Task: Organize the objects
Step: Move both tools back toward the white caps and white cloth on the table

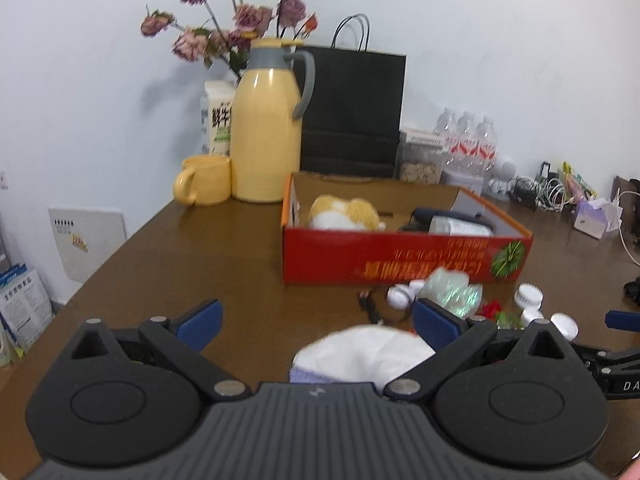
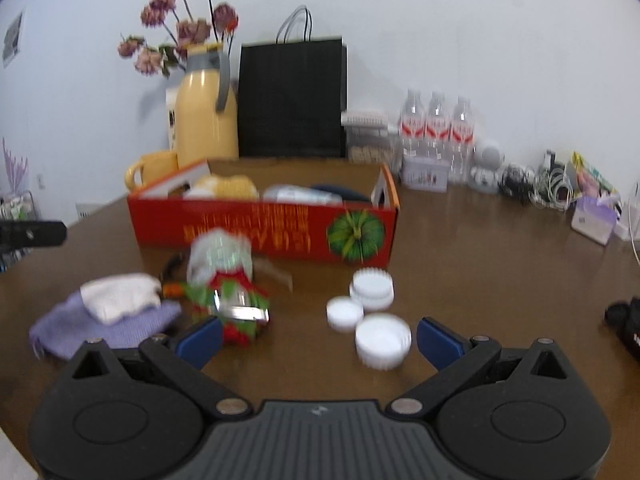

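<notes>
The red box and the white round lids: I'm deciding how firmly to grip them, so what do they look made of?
Red box: printed cardboard, seemingly; brown unprinted inner walls and folded flaps, slight sheen outside.
White round lids: probably hard plastic; uniform white, ridged rims.

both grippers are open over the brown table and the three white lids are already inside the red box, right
Not quite. The three white lids are not in the red box; they lie on the brown table in front of it, as the right wrist view shows. The rest holds: the left gripper and the right gripper are both open.
</notes>
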Available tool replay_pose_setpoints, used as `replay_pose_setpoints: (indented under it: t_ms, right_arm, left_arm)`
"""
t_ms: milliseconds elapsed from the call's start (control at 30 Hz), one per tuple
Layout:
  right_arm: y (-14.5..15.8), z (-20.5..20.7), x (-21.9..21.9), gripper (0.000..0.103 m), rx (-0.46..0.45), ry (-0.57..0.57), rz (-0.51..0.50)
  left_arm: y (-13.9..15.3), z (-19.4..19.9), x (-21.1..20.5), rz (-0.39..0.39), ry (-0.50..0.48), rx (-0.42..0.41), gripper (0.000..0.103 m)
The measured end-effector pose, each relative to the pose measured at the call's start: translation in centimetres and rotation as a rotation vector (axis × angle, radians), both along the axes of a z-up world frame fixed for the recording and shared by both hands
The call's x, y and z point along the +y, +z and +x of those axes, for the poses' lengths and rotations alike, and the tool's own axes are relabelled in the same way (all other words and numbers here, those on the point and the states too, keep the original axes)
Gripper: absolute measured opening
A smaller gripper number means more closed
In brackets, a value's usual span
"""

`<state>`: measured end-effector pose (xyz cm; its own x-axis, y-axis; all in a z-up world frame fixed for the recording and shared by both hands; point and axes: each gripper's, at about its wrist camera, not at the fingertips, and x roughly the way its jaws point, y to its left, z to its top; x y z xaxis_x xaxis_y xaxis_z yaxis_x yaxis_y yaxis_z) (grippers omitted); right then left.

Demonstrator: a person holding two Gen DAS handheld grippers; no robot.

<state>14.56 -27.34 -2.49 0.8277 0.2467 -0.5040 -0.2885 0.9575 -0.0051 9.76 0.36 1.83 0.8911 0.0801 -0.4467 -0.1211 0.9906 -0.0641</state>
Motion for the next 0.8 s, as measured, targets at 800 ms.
replay_pose_setpoints:
  t_ms: [800]
  right_arm:
    - [-2.9,5.9,-2.0,0.103,0.157,-0.069,-0.018]
  left_arm:
    - [-1.2,-0.2,1.1,-0.016,0.023,0.051,0.103]
